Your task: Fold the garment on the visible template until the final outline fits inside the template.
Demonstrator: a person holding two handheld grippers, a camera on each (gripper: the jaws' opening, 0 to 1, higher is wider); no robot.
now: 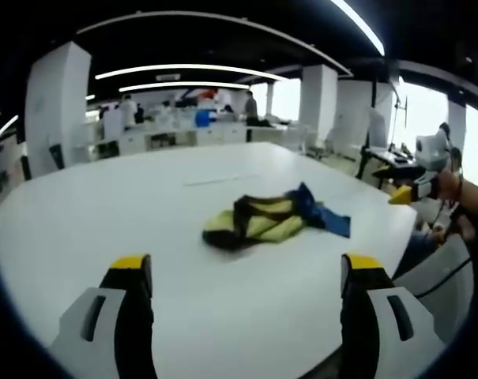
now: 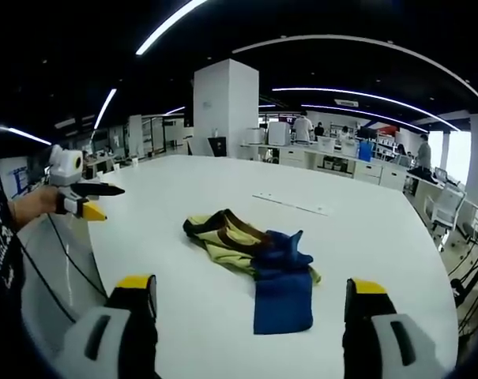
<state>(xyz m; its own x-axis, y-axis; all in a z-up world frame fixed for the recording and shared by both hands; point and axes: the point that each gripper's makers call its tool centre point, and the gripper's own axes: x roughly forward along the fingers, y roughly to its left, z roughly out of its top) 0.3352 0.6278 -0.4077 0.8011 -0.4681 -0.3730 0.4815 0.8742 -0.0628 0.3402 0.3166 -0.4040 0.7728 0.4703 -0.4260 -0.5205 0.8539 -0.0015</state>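
Note:
A crumpled garment (image 1: 262,221) in yellow, black and blue lies bunched on the white table (image 1: 104,229), right of centre in the left gripper view. My left gripper (image 1: 246,264) hangs open above the table, short of the garment, with nothing between its jaws. In the right gripper view the garment (image 2: 239,241) has its blue part (image 2: 282,304) spread toward me, and my right gripper (image 2: 253,286) is open just over that blue part. Each gripper also appears in the other's view, held by a hand off the table edge: right gripper (image 1: 412,185), left gripper (image 2: 84,197). A faint pale line (image 2: 290,203) marks the table beyond the garment.
The table edge (image 2: 104,260) curves close at the left of the right gripper view, with cables hanging beside it. An office chair (image 2: 444,209) stands at the far right. Desks, white pillars (image 2: 227,106) and people stand in the background.

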